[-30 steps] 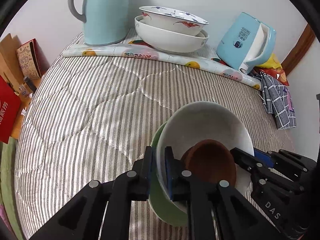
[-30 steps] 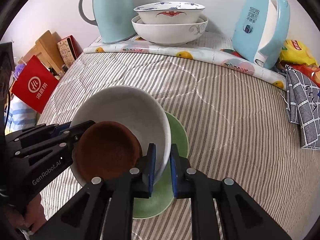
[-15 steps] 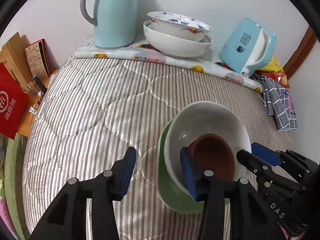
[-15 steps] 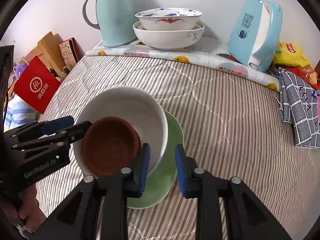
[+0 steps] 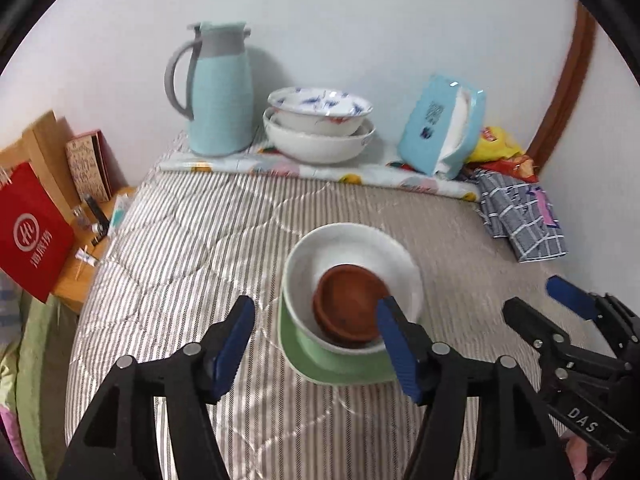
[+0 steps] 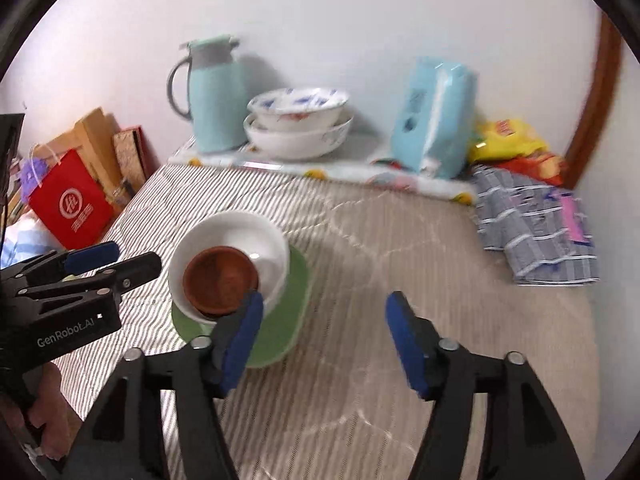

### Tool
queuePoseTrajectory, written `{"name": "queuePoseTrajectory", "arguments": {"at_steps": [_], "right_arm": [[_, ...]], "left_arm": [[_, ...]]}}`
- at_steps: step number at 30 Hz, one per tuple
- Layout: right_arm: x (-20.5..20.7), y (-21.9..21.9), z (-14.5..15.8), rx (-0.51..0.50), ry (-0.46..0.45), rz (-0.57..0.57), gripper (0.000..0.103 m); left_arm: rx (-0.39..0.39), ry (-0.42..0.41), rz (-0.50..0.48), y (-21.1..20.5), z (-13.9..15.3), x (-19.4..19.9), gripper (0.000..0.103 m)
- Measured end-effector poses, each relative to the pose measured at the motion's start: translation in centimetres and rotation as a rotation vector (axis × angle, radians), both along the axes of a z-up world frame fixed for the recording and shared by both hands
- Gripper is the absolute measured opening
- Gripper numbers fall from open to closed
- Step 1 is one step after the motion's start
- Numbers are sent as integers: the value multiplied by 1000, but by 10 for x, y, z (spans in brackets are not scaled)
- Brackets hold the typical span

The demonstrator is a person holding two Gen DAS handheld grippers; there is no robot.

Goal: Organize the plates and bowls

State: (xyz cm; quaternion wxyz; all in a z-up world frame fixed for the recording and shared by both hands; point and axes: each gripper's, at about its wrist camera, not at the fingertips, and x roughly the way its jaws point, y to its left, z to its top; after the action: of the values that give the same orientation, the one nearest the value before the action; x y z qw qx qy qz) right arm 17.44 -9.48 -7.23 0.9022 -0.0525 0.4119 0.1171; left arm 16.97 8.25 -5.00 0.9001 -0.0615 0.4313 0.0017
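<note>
A stack stands on the striped quilt: a green plate [image 5: 320,364] [image 6: 284,320] at the bottom, a white bowl [image 5: 360,248] [image 6: 236,232] on it, and a small brown dish [image 5: 348,304] [image 6: 218,280] inside the bowl. My left gripper [image 5: 316,344] is open and empty, its jaws wide apart just in front of the stack. My right gripper [image 6: 322,340] is open and empty, to the right of the stack. Two white patterned bowls [image 5: 320,120] [image 6: 298,120], one inside the other, stand at the back by the wall.
A light blue jug [image 5: 218,92] stands left of the patterned bowls and a blue tissue pack [image 5: 440,128] to their right. A checked cloth [image 5: 520,216] and snack bags [image 6: 508,140] lie at the far right. A red bag [image 5: 32,232] stands past the quilt's left edge.
Both grippers opened, let go of the stacked bowl and plate, and pulled back and up. The stack now rests on the quilt.
</note>
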Motion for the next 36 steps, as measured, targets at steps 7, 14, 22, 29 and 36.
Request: {"name": "queuePoseTrajectory", "arguments": {"at_steps": [7, 14, 22, 29, 36], "right_arm": [[-51, -41, 35, 4, -98, -71, 70], [-93, -78, 51, 10, -133, -156, 86], [-121, -98, 59, -5, -166, -212, 96], [-132, -105, 59, 0, -172, -222, 96], [-136, -106, 62, 3, -183, -221, 96]], "left_arm": [[31, -92, -28, -32, 30, -41, 75], [8, -146, -40, -54, 46, -76, 86], [12, -174, -58, -68, 54, -100, 87], [20, -183, -66, -77, 57, -107, 87], [24, -184, -58, -77, 57, -109, 87]]}}
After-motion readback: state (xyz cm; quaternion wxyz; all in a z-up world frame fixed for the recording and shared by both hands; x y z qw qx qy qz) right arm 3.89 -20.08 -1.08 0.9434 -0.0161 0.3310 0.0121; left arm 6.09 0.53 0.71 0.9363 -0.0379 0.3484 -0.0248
